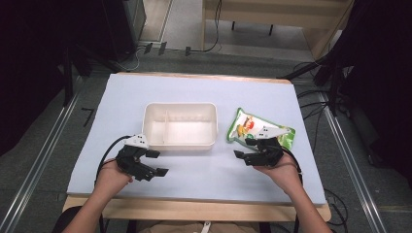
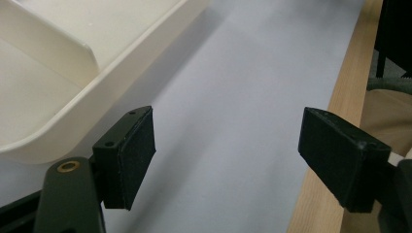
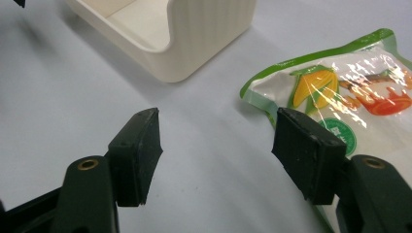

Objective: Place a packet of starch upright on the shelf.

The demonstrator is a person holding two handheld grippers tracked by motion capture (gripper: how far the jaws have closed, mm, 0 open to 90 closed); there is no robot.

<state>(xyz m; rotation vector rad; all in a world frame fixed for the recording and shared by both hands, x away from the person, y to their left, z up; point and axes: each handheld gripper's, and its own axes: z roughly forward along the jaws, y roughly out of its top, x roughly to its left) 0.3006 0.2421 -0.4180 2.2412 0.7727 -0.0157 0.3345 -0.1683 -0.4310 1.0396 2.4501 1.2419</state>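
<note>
Approach is the step in hand: the right gripper (image 1: 247,148) sits at the near edge of the snack bag (image 1: 259,127), its jaws spread wide with nothing between them. In the right gripper view, one jaw already overlaps the bag's (image 3: 340,92) lower corner while the other stands over bare table. The bag lies flat on the table (image 1: 204,92), at about three o'clock from the white tray (image 1: 180,124), close beside it but not touching. The left gripper (image 1: 156,162) waits near the tray's seven o'clock corner, its jaws also apart and empty. The tray, split by a divider into two compartments, holds nothing. Judging from this, the next move calls for easing the right gripper toward twelve o'clock so both jaws straddle the bag's edge, then closing firmly; the glossy film looks slippery.
</note>
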